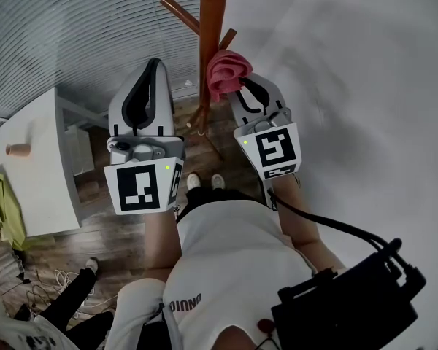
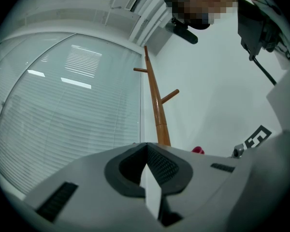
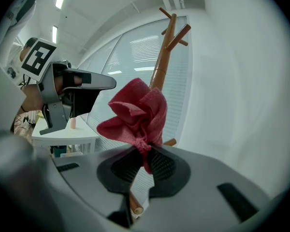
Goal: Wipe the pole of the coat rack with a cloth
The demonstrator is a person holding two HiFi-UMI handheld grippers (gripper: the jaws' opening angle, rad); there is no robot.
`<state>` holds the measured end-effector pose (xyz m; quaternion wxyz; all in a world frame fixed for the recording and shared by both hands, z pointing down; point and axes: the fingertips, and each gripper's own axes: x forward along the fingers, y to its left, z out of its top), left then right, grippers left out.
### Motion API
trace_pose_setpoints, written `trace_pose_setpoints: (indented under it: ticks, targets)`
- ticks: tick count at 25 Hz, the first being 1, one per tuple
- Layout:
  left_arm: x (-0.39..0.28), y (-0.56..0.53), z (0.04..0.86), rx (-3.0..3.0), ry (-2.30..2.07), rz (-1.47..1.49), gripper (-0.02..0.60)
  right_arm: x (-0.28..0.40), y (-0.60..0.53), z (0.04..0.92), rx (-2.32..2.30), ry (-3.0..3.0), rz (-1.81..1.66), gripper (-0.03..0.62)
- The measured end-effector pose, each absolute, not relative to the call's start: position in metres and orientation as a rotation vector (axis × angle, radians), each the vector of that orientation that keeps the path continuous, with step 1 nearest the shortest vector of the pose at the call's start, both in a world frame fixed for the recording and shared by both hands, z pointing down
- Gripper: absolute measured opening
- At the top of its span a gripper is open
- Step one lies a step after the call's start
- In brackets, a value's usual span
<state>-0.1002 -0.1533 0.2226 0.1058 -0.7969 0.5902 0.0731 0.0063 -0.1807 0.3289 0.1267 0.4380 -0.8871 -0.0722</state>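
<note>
The wooden coat rack pole (image 1: 210,35) rises in the middle of the head view, with pegs (image 1: 179,14) branching off it. My right gripper (image 1: 237,86) is shut on a bunched red cloth (image 1: 225,71), which sits right beside the pole on its right. In the right gripper view the cloth (image 3: 135,115) sticks up from the closed jaws in front of the pole (image 3: 160,69). My left gripper (image 1: 152,75) is shut and holds nothing, a little left of the pole. Its own view shows the pole (image 2: 157,110) ahead and a bit of the cloth (image 2: 197,150).
A white table (image 1: 29,166) stands at the left with a green cloth (image 1: 0,203) on its edge. A window with blinds (image 1: 73,28) is behind the rack, a white wall (image 1: 350,71) to the right. Cables (image 1: 51,279) lie on the wooden floor.
</note>
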Motion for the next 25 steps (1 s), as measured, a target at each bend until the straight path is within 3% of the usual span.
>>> trace_pose_setpoints:
  ticks: [25]
  targets:
    - [-0.090,-0.148,0.235,-2.386,1.693,0.138,0.014,0.004,-0.179,0.364,1.185,-2.495,-0.170,0.046]
